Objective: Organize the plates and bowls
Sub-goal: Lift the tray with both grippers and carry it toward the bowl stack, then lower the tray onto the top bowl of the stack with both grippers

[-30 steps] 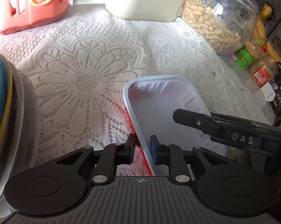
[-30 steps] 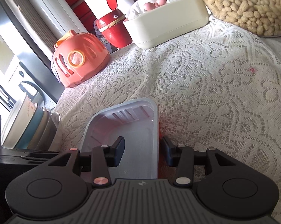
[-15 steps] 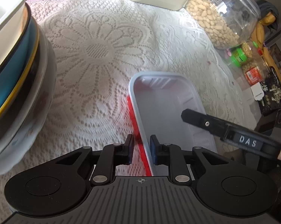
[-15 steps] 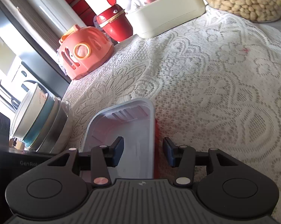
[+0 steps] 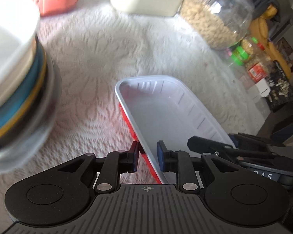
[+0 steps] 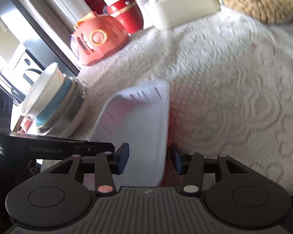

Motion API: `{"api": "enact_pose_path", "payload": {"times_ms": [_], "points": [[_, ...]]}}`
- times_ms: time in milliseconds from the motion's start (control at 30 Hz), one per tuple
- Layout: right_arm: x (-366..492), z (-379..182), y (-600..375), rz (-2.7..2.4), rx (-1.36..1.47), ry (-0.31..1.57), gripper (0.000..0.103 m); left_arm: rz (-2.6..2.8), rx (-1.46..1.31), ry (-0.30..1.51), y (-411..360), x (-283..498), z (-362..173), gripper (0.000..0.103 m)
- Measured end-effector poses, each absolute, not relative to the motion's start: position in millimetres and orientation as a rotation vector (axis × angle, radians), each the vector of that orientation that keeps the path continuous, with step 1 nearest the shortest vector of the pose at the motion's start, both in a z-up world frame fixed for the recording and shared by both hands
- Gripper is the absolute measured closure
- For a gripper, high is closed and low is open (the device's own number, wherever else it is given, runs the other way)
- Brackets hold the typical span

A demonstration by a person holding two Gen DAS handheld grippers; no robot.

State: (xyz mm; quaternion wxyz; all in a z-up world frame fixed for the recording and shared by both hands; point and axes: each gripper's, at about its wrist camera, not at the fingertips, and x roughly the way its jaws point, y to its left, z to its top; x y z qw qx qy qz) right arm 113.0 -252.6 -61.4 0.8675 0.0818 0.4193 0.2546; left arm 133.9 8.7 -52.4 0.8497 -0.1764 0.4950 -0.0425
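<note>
Tray (image 5: 166,115) up off lace cloth (image 5: 92,58), tilted, near bowl stack (image 5: 16,81) at L. L gripper (image 5: 147,159) pinching tray's left rim, red underside showing. R gripper (image 6: 149,159) straddling the right rim, jaws apart, pads not touching, so carrying no load. Likely step: carry to stack. Best to level tray first, close R on rim before setting down, keep clear of peanut jar (image 5: 216,17). Both views blurred.

Bright daylight, heavy motion blur, fisheye bending at the edges.
The lace cloth (image 5: 99,62) and bowl stack (image 5: 16,89) smear; glare washes out the window side in the right wrist view, and only each gripper's body stays sharp.
</note>
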Motion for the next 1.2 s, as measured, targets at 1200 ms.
{"api": "enact_pose_path", "payload": {"times_ms": [1200], "points": [[153.3,20.4,-29.0,0.815,0.038,0.777,0.056,0.145,-0.633,0.762,231.9,69.6,27.1,0.08]]}}
